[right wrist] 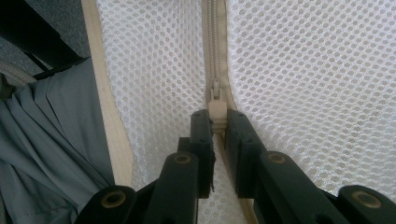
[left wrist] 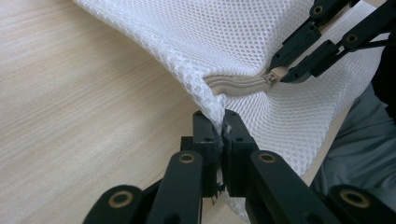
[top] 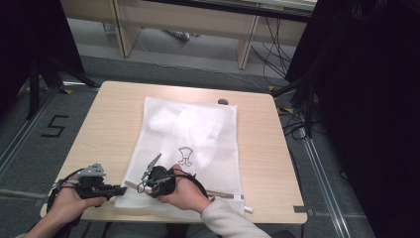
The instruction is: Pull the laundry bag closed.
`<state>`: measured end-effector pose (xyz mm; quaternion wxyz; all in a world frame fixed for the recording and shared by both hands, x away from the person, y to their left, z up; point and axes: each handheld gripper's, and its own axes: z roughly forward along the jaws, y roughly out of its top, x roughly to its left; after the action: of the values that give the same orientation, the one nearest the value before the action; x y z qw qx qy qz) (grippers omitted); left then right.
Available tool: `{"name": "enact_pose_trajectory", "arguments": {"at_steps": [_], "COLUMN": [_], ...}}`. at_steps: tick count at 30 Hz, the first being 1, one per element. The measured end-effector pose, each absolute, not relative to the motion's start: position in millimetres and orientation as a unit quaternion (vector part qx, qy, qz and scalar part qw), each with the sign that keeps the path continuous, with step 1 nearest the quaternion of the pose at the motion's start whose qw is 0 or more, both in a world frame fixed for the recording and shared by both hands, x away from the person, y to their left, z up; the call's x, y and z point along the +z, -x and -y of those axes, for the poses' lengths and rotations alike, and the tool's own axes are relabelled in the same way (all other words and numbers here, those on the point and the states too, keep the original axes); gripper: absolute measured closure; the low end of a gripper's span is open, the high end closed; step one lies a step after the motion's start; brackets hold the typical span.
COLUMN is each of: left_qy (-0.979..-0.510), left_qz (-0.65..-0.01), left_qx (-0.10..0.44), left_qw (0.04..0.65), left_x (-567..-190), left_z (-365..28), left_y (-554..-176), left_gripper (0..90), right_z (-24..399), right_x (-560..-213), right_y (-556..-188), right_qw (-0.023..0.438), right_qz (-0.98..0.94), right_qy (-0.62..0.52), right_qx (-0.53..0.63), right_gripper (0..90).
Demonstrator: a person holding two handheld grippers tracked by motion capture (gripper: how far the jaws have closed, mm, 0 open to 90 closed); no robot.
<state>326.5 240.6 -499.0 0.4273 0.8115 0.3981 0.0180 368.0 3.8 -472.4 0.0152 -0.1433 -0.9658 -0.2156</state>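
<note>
The left gripper is seen at the lower left of the high view, and in the left gripper view its jaws are clamped on the corner edge of the white mesh laundry bag. The right gripper is placed just beside it, near the bottom centre of the high view; in the right gripper view its jaws are pressed together on the beige zipper pull, which sits on the zipper running up the middle of that frame. In the left gripper view the same pull is seen pinched at the upper right. The bag is spread flat on the middle of the wooden desk, with white cloth visible inside it. A small dark object lies on the desk at the bag's far edge. Nothing is seen between the two grippers but mesh.
</note>
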Motion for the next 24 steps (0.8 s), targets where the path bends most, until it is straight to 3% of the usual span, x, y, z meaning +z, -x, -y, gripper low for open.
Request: {"name": "enact_pose_trajectory", "arguments": {"at_steps": [24], "left_qy": [-0.809], "left_qz": [-0.397], "left_qx": [0.029], "left_qw": [0.432], "left_x": [-500.0], "left_z": [-240.2], "left_y": [-326.1], "left_gripper": [85.4], "right_z": [2.8], "right_x": [-469.0], "right_y": [-367.9], "right_qw": [0.013], "right_qz": [0.967], "right_qy": [0.143], "right_qx": [-0.211], "right_gripper": [82.3]}}
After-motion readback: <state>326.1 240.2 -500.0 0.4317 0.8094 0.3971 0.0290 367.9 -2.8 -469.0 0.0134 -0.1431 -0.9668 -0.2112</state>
